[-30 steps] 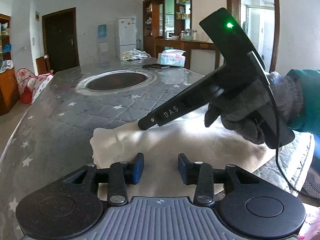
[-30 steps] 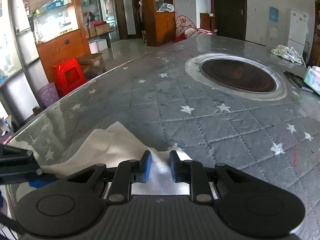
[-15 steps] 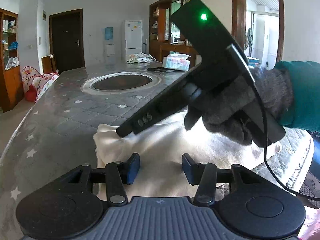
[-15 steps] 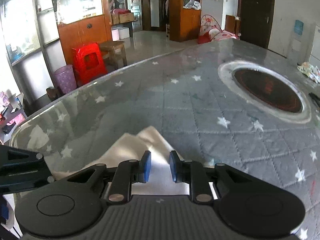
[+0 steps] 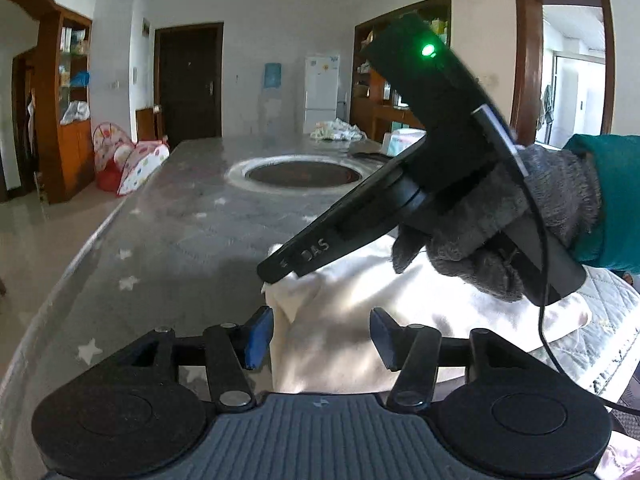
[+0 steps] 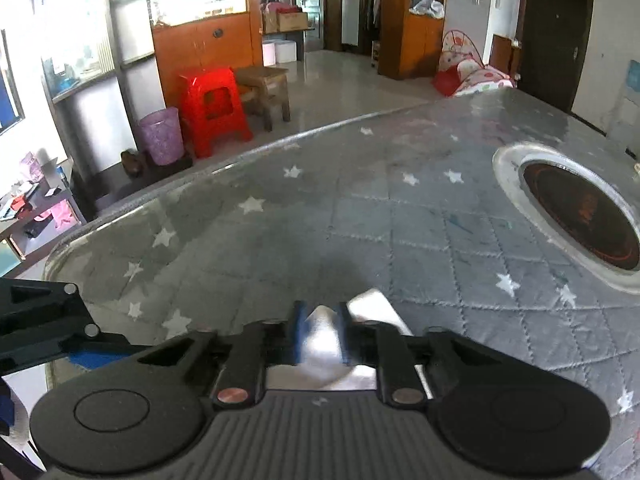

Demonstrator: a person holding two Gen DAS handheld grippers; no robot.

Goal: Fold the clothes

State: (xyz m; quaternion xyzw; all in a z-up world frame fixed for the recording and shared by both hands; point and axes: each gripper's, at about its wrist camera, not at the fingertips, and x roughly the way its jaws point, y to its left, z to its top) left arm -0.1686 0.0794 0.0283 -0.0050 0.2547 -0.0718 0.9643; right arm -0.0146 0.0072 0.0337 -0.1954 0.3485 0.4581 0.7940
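The cream garment lies limp on the quilted worktop; soft and light, best taken at corners. The right gripper has just pinched its far corner. At six o'clock, the left gripper fingers have been spreading, cloth between, untouched.

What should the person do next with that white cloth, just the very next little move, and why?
Probably carry the pinched corner back over the rest of the garment. The right claw has just closed on a corner of the white cloth, which bunches between its pads, while the left claw has been opening and stands open over the cloth, gripping nothing. Most of the cloth lies on the quilted table.
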